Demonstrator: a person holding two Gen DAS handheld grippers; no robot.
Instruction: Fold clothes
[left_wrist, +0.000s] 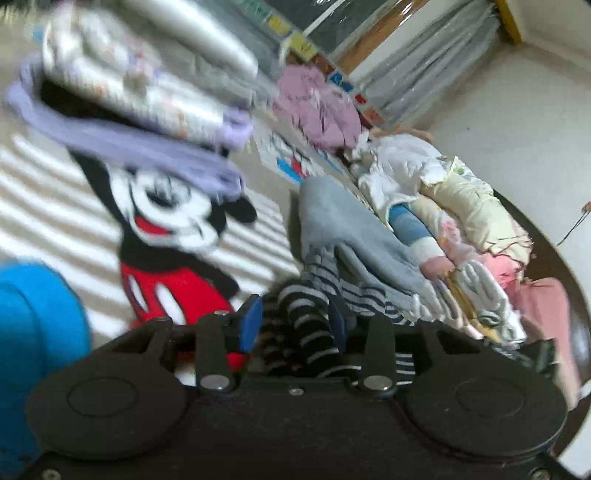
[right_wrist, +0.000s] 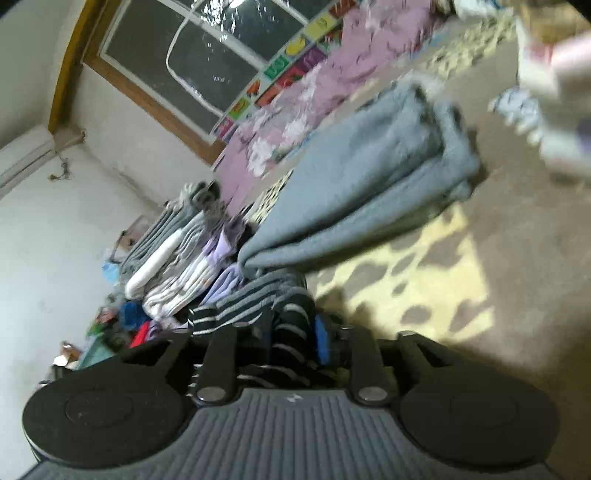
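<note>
Both claws, left (left_wrist: 295, 317) and right (right_wrist: 293, 325), hold a striped garment (left_wrist: 306, 325) bunched between part-open jaws, apparently to stretch it flat for folding near the grey blanket (right_wrist: 362, 177).

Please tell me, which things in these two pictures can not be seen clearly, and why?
- Left wrist view: folded stack is motion-blurred, so its prints are unreadable.
- Left wrist view: blue object is cut off by the left edge.
- Both views: the gripper bodies hide the lower part of the striped garment.
</note>
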